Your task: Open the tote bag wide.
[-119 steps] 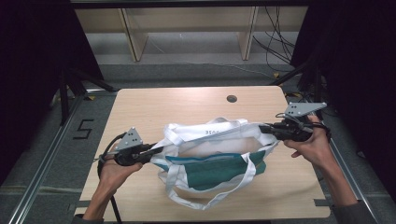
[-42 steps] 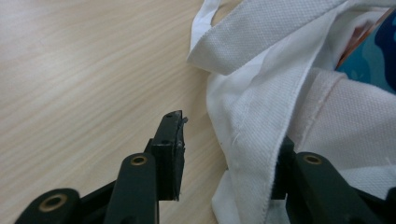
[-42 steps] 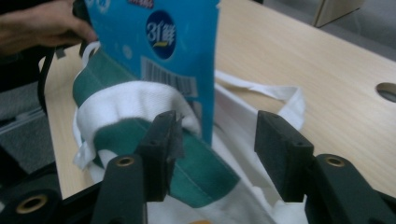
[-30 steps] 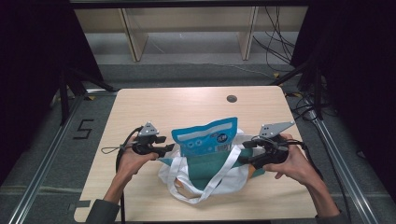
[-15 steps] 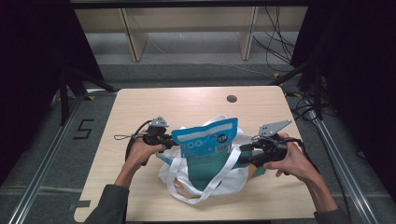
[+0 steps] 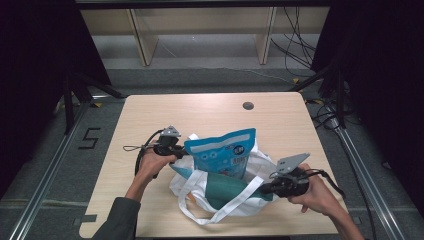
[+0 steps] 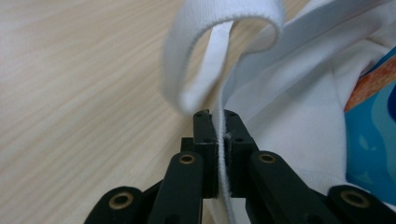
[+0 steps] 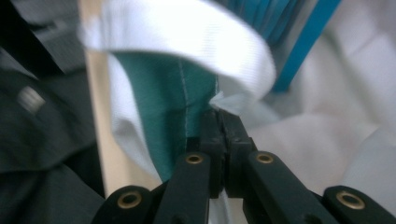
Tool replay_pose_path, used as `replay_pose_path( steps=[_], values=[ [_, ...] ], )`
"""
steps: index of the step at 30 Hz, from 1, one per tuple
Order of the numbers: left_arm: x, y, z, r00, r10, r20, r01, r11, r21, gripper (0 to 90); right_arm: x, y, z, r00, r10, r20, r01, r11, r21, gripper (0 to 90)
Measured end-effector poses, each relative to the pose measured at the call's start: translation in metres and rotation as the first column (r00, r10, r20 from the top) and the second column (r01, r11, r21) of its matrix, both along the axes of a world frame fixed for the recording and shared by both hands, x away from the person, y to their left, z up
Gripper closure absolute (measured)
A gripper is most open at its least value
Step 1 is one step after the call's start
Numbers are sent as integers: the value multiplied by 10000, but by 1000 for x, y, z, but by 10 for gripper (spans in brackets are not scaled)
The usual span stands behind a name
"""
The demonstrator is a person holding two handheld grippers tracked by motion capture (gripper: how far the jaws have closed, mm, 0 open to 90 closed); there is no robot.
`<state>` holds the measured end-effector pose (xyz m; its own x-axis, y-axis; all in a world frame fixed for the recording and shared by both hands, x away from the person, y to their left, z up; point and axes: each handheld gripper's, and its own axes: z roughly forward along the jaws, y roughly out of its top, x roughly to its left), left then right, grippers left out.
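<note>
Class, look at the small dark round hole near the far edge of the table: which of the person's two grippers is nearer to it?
Left. The left gripper sits at the bag's left side, toward mid-table, nearer the hole. The right gripper is close to the near edge, farther off.

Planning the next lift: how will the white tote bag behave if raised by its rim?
Probably floppy: the white tote bag sags in folds between each claw. The blue pouch standing in it may tip.

The left gripper [image 7: 218,135] has its black jaws pinched on the thin edge of a white bag [image 7: 299,116], whose strap [image 7: 205,46] loops just above them over the wooden table [image 7: 79,93], a blue packet [image 7: 373,135] beside the fabric.
</note>
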<state>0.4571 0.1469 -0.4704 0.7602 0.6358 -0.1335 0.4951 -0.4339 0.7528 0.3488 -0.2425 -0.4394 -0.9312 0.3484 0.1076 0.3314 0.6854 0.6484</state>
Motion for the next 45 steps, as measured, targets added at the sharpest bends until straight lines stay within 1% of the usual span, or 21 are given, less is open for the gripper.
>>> replay_pose_path(
  steps=[1, 2, 5, 7, 8, 11, 13, 16, 19, 21, 24, 26, 30, 31, 33, 36, 37, 38, 41, 43, 45],
  values=[
    [0, 1, -6, 9996, -167, -248, 176, 9991, 383, 861, -1, 4, -8, 10000, -60, 6, 60, 9995, -325, 897],
    [-1, 0, -11, 9993, -98, -368, 112, 9992, 388, 861, -1, 11, -19, 9999, -154, -3, 153, 9974, -703, 897],
    [-1, 5, -25, 9972, -102, -742, 133, 9990, 423, 861, -2, 16, -35, 9995, -327, 43, 329, 9949, -954, 898],
    [-2, 2, -37, 9974, -126, -704, 189, 9958, 901, 861, -3, 18, -42, 9989, -458, -68, 449, 9942, -976, 898],
    [-3, 2, -40, 9975, -84, -708, 144, 9963, 844, 861, -3, 20, -45, 9987, -510, -1, 507, 9934, -1026, 898],
    [-4, 3, -38, 9975, 54, -699, 10, 9959, 908, 826, -4, 21, -47, 9990, -456, 28, 456, 9921, -1165, 896],
    [-7, 5, -32, 9975, 243, -660, -173, 9943, 1050, 752, -2, 20, -46, 9994, -350, 50, 354, 9935, -1081, 880],
    [-15, 15, -14, 9981, 509, -343, -494, 9978, 438, 613, -4, 13, -32, 9979, -609, 220, 623, 9957, -686, 750],
    [-28, 26, 5, 9955, 922, -237, -927, 9955, -213, 518, -4, 3, -12, 9958, -845, 341, 856, 9958, -319, 682],
    [-39, 33, 19, 9918, 1274, -100, -1278, 9888, -772, 442, -6, -5, 4, 9936, -1031, 452, 1015, 9942, 369, 636],
    [-56, 39, 35, 9903, 1377, 208, -1329, 9789, -1555, 439, -8, -15, 27, 9836, -1511, 979, 1403, 9841, 1093, 598],
    [-69, 37, 41, 9953, 953, 189, -891, 9729, -2134, 442, -3, -22, 38, 9711, -1997, 1305, 1815, 9735, 1394, 575],
    [-93, 24, 41, 9994, 352, 68, -327, 9734, -2268, 405, 11, -27, 42, 9552, -2682, 1255, 2507, 9580, 1392, 538],
    [-97, 20, 39, 9999, 161, 48, -146, 9750, -2217, 393, 16, -27, 40, 9449, -2894, 1526, 2689, 9527, 1417, 528],
    [-104, 14, 36, 9997, -263, -3, 255, 9748, -2215, 373, 23, -27, 36, 9401, -3092, 1433, 2915, 9474, 1322, 515],
    [-108, 3, 30, 9972, -751, 55, 747, 9782, -1938, 339, 35, -22, 29, 9396, -3213, 1178, 3097, 9448, 1069, 491],
    [-107, -1, 28, 9953, -968, 91, 967, 9760, -1951, 334, 38, -21, 28, 9447, -3057, 1191, 2962, 9508, 912, 488],
    [-107, -3, 27, 9947, -1029, 44, 1020, 9782, -1808, 331, 41, -17, 25, 9449, -3076, 1123, 2981, 9499, 940, 486],
    [-107, -12, 22, 9909, -1342, 86, 1342, 9818, -1347, 308, 47, -9, 19, 9532, -2804, 1131, 2760, 9597, 528, 489],
    [-109, -15, 18, 9871, -1598, 66, 1593, 9791, -1264, 366, 52, -3, 14, 9535, -2756, 1224, 2737, 9613, 321, 537],
    [-112, -15, 15, 9835, -1805, 150, 1810, 9768, -1141, 485, 58, 4, 7, 9540, -2747, 1198, 2733, 9615, 284, 606]
  ],
)
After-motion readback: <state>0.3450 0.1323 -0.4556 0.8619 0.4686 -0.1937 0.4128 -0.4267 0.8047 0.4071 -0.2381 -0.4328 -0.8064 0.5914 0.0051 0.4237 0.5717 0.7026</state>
